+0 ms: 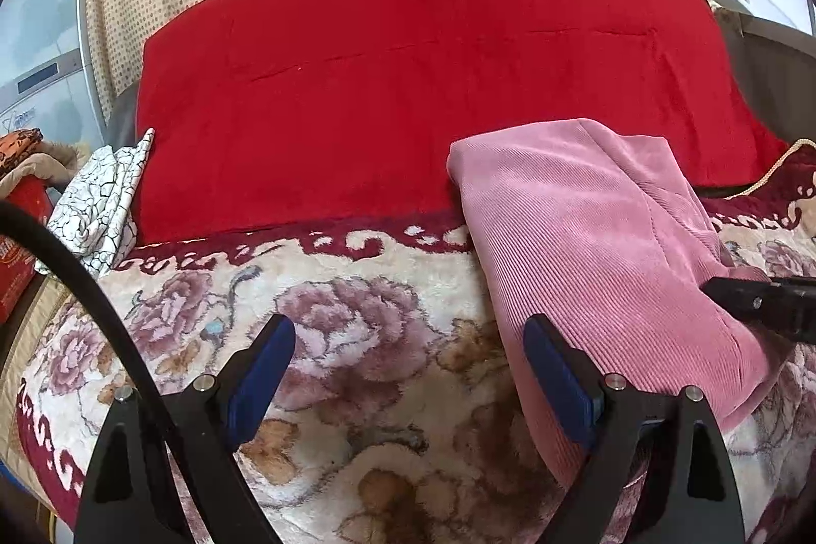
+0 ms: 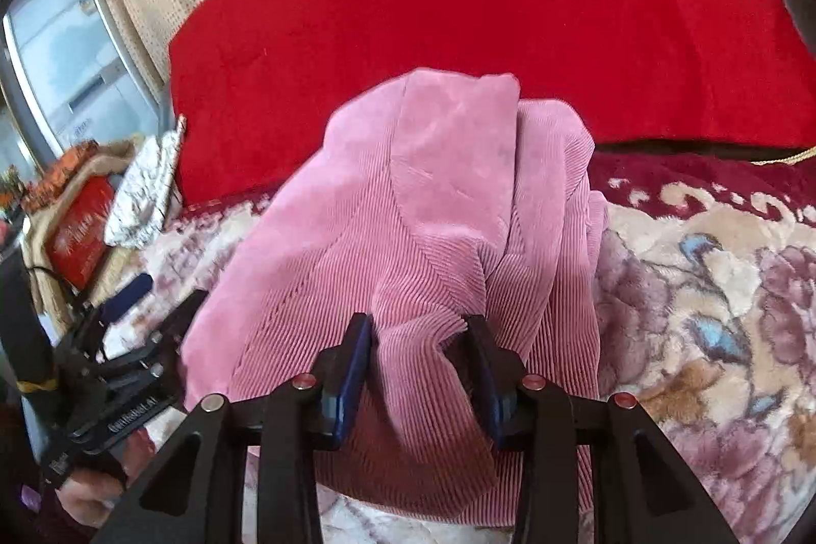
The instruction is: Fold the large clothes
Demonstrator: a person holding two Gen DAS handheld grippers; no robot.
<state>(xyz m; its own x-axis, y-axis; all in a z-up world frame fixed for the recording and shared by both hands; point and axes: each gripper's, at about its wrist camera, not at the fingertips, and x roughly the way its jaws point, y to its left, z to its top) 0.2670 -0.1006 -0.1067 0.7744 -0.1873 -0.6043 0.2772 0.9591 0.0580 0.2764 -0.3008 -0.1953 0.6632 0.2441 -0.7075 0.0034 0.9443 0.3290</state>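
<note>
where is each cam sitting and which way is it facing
Left wrist: sits behind the open left tongs, facing across the floral blanket to the red quilt; right tongs enter at right.
Right wrist: sits behind the right tongs pinching the pink garment; left tongs show at left.
Shared: garment, quilt, blanket.

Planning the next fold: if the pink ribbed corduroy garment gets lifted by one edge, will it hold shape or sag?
The pink ribbed corduroy garment will probably sag: it already bunches between the right gripper fingers. Its thick ribbed pile likely grips rather than slips. Stacked layers suggest some weight, so the far end may drag on the floral plush blanket.
</note>
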